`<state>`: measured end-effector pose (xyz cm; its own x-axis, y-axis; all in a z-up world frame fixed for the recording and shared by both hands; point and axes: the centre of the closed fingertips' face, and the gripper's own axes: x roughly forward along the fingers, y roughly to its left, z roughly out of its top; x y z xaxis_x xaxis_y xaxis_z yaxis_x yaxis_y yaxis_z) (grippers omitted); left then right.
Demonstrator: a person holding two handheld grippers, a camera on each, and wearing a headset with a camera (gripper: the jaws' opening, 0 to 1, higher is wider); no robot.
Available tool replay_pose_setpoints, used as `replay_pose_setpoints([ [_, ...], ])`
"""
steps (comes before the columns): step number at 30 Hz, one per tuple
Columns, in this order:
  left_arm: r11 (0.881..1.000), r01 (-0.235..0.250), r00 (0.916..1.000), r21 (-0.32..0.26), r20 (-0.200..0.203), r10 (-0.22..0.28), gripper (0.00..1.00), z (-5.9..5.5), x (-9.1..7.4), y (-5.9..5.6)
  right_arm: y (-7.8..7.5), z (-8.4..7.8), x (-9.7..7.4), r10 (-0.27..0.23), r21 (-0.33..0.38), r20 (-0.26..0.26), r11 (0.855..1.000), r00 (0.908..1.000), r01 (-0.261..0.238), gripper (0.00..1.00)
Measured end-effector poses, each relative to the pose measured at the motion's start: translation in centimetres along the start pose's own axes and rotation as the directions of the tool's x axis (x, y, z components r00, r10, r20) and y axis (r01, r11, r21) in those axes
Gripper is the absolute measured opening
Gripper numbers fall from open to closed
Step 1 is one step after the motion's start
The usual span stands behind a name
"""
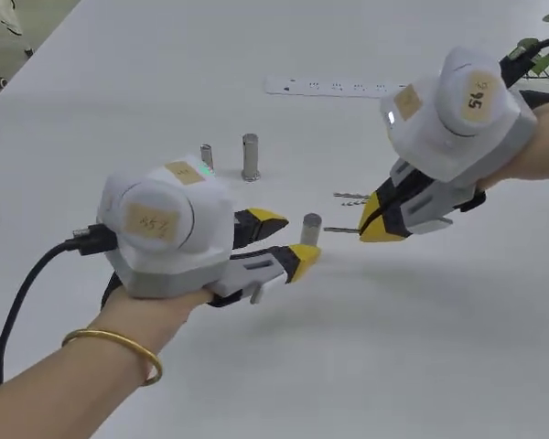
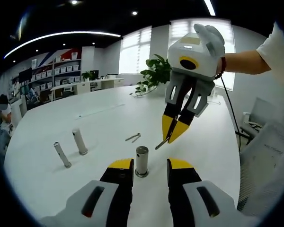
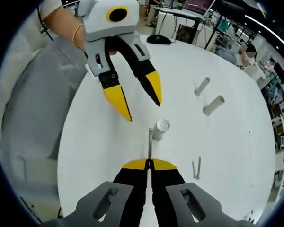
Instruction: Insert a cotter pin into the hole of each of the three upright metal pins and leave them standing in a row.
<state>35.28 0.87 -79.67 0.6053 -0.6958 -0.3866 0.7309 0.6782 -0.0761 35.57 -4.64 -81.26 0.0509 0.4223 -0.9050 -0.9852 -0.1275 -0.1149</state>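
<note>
A gold bangle (image 1: 119, 346) rings the wrist behind the left tongs (image 1: 291, 240), whose black jaws with yellow tips stand apart, one on each side of the nearest metal pin (image 1: 311, 229) without clamping it; a black cable (image 1: 23, 293) trails from their rounded grey-white housing; farther back on the smooth white desk (image 1: 393, 357) a thin metal pin (image 1: 207, 155) and a thicker metal pin (image 1: 250, 157) stand upright side by side, both dull grey cylinders, the thicker on a small flared foot; the nearest metal pin is a short, stout cylinder with an open top, upright on a similar foot; a slim wire cotter pin (image 1: 340, 230) lies level, its free tip just beside that pin's side, its other end clamped in the right tongs (image 1: 371, 229), which are closed on it; spare cotter pins (image 1: 351, 198) lie flat on the desk just behind; a long white power strip (image 1: 334, 88) lies far back.
</note>
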Motion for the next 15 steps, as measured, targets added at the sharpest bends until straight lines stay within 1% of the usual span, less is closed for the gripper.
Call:
replay_pose_setpoints([
  [4,1.0,-0.007,0.9999,0.0,-0.013,0.007,0.27,-0.3,0.7,0.6,-0.4,-0.4,0.4,-0.008,-0.009,-0.017,1.0,0.9998,0.007,0.02],
  [7,1.0,-0.012,0.9997,-0.006,-0.021,0.011,0.27,-0.5,1.1,0.9,-0.6,-0.6,0.6,-0.005,-0.008,-0.022,1.0,0.9998,0.004,0.02],
  [9,1.0,-0.013,0.9997,-0.013,-0.02,0.012,0.27,-0.5,1.4,0.9,-0.9,-0.8,0.7,-0.01,-0.014,-0.032,1.0,0.9994,0.009,0.03],
  [12,1.0,-0.008,0.9997,-0.016,-0.024,0.008,0.27,-0.7,1.8,0.8,-1.2,-0.8,0.8,-0.011,-0.01,-0.028,1.0,0.9996,0.011,0.03],
  [15,1.0,-0.004,0.9992,-0.008,-0.04,0.004,0.26,-1.0,2.3,0.9,-1.3,-0.9,1.0,-0.011,-0.016,-0.031,1.0,0.9995,0.01,0.03],
])
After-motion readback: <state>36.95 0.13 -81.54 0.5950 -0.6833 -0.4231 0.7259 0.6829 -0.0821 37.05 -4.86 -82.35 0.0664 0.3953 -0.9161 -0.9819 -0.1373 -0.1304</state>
